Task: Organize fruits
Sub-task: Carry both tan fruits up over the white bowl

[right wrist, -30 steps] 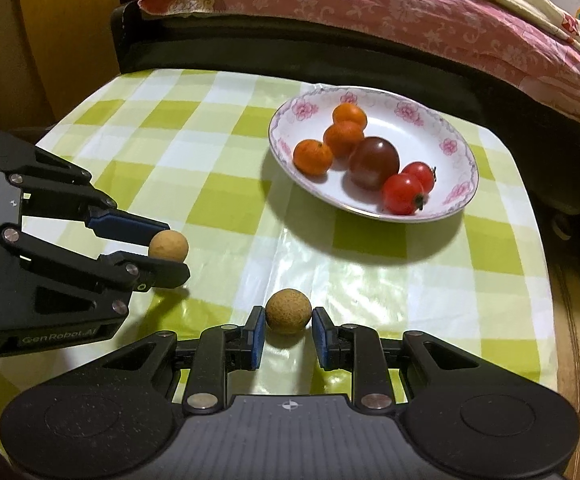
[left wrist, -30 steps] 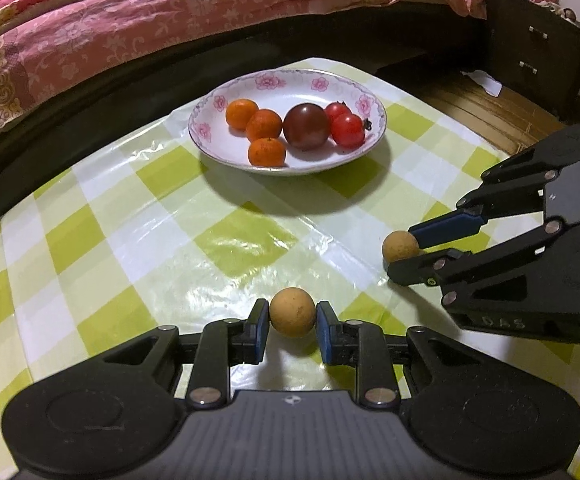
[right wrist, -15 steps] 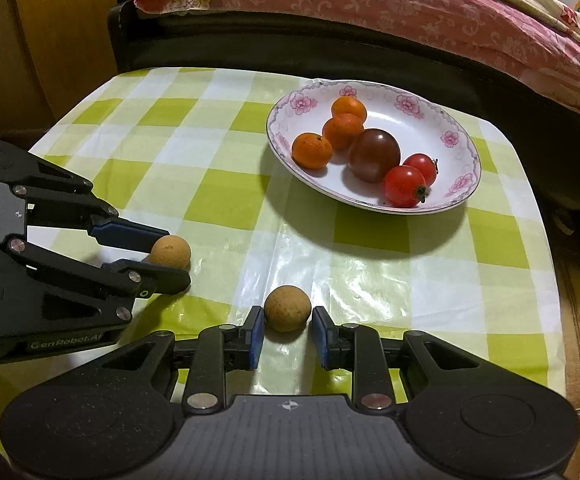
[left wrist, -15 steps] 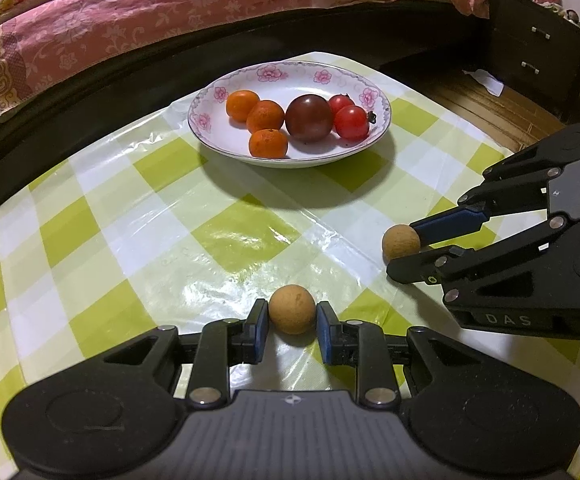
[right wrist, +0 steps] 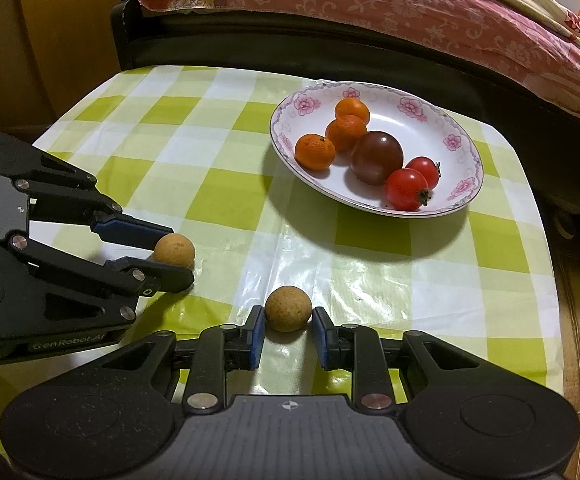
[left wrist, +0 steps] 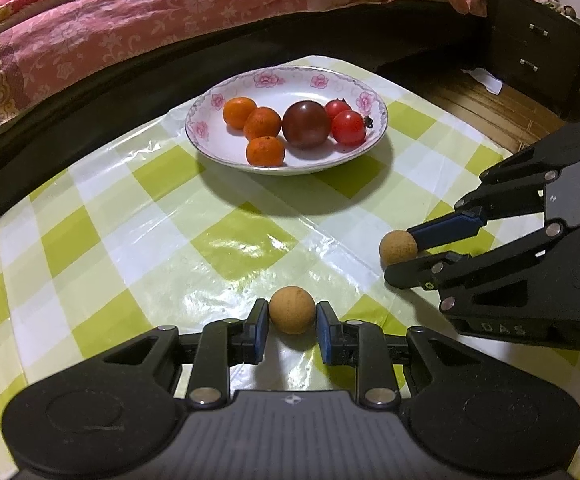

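Over the green-checked tablecloth [left wrist: 241, 240], I'm gripping one round tan fruit [left wrist: 292, 310] in my left gripper [left wrist: 292, 322], another round tan fruit [right wrist: 288, 308] in my right gripper [right wrist: 287, 326], both clamped tight.

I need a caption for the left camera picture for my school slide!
Two grippers, left and right, each grip a round tan fruit before a flowered white plate of fruit.
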Tool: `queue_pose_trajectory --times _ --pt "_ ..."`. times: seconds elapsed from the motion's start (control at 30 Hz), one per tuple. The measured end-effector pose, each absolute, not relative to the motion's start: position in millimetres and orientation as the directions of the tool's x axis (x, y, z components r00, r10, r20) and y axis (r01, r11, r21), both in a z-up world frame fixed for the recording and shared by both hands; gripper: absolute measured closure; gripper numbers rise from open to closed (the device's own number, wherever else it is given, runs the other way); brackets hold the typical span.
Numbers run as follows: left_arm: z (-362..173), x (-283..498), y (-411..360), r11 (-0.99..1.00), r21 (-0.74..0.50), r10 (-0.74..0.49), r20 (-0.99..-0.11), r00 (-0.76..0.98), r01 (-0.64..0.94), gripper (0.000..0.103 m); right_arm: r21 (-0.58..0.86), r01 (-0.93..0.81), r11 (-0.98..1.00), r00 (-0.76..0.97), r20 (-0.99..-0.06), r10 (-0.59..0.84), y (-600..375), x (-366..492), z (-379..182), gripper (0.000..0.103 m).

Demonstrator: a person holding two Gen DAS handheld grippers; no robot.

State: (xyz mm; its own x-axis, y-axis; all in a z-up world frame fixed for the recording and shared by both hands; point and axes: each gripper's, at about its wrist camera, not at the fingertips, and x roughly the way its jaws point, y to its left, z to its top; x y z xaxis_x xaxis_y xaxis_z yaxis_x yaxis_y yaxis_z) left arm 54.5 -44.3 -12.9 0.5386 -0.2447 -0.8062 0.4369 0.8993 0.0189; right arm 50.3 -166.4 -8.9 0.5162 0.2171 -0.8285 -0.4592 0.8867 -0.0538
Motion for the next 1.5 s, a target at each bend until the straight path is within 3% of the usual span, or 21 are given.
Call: queue_pose_trajectory --times 0.9,1.5 --pt "-1 66 -50 0.903 0.011 -0.263 -0.777 0.572 0.430 0.070 -0.064 -0.444 0.894 0.551 -0.806 0.216 -171 56 2 0.082" --pt "18 133 -64 0.919 0.032 -0.257 -0.706 0.660 0.392 0.070 -0.077 -0.336 0.939 0.656 -0.734 0.175 -198 119 26 0.082"
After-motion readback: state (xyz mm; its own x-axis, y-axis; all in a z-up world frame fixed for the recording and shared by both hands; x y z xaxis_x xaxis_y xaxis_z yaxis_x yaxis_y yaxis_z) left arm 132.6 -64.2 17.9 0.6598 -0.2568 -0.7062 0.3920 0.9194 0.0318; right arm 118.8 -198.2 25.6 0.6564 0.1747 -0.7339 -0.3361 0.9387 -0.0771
